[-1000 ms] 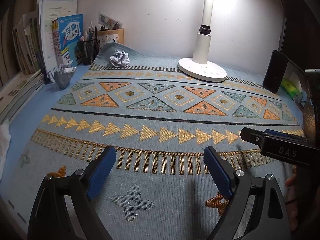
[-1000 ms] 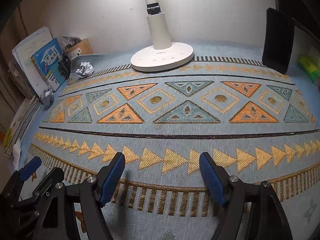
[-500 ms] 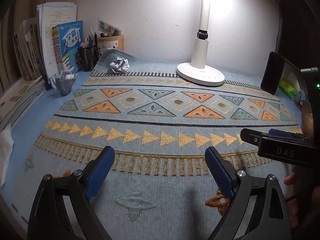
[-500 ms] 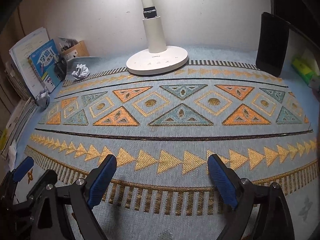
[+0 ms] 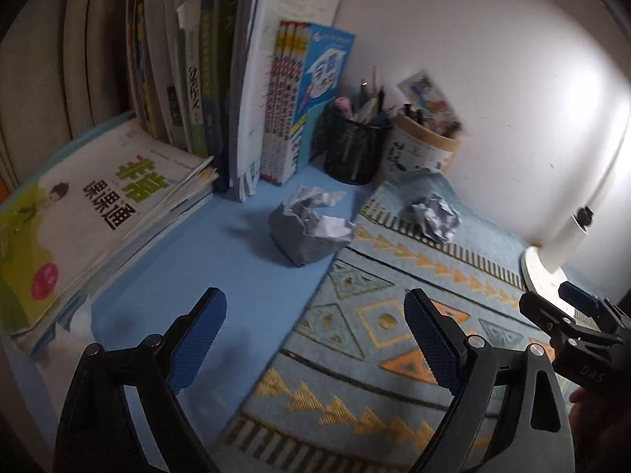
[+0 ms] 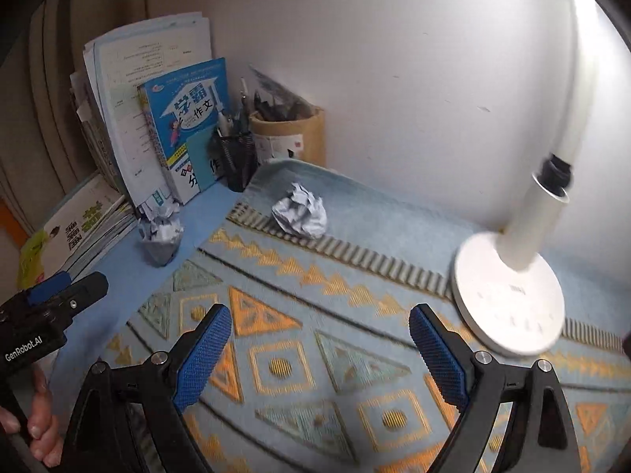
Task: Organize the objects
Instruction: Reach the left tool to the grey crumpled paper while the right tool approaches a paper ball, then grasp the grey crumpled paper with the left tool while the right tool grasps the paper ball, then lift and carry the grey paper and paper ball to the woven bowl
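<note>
Both tools swung left toward books | left tool (image 5: pixel 315 339) spread | right tool (image 6: pixel 319 351) spread

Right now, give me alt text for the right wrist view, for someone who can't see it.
The open right claw hovers empty over a patterned blue mat, facing a crumpled paper ball. A small grey bin of paper scraps sits left by leaning books; a white lamp base stands right.
</note>
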